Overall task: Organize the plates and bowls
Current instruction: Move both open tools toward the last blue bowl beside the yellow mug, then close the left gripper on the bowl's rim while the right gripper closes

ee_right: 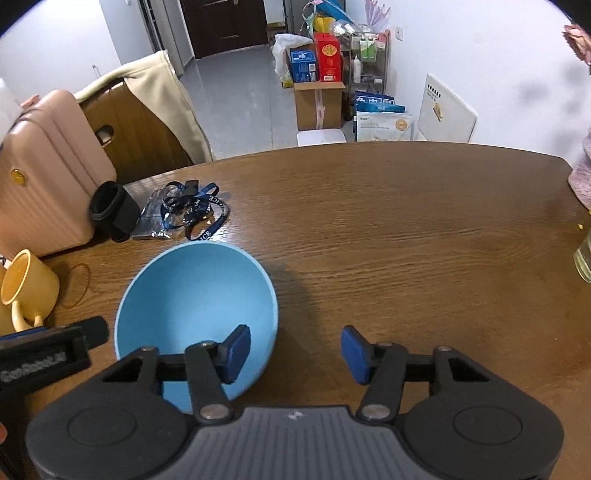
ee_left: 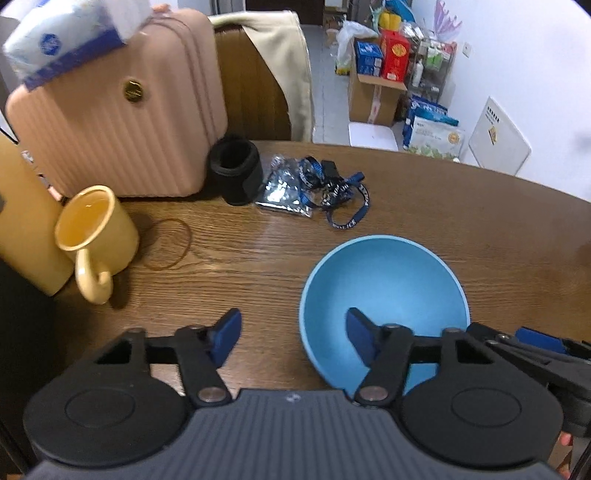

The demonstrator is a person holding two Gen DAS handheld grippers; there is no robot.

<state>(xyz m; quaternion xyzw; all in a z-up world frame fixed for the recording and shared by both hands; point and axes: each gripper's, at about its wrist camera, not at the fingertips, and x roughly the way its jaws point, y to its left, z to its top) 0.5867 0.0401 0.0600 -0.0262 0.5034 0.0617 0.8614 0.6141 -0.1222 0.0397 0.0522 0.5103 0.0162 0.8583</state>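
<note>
Left wrist view. Left gripper (ee_left: 293,332) spread wide, holding nothing; its right finger (ee_left: 360,338) hangs over the near inside of the blue bowl (ee_left: 388,280), its left finger over bare wooden table (ee_left: 461,206). Contact between finger and bowl cannot be told. Bowl sits upright on the table, nothing in it. Yellow mug (ee_left: 98,236) to the left, handle toward the camera, inside looks empty. A rubber band (ee_left: 170,243) lies just beside the mug. Behind these: pink suitcase (ee_left: 118,110) with a tissue pack (ee_left: 70,33) on top, a black sleeve-like cylinder (ee_left: 236,171) lying tilted, a blue lanyard (ee_left: 332,192) on a clear plastic bag. Part of the other gripper shows at the right edge.

Right wrist view. Right gripper (ee_right: 295,349) also spread wide, gripping nothing; its left finger (ee_right: 236,350) is over the bowl's (ee_right: 195,295) near right rim, the right finger over bare table (ee_right: 406,229). Bowl empty here too. Mug (ee_right: 27,284) at far left, its interior mostly hidden from this angle. Only this view shows a glass container (ee_right: 583,258) at the table's right edge, contents unclear, and a dark door (ee_right: 225,26) beyond the floor. Suitcase (ee_right: 44,173), cylinder (ee_right: 110,210), lanyard (ee_right: 199,210) repeat at left.
</note>
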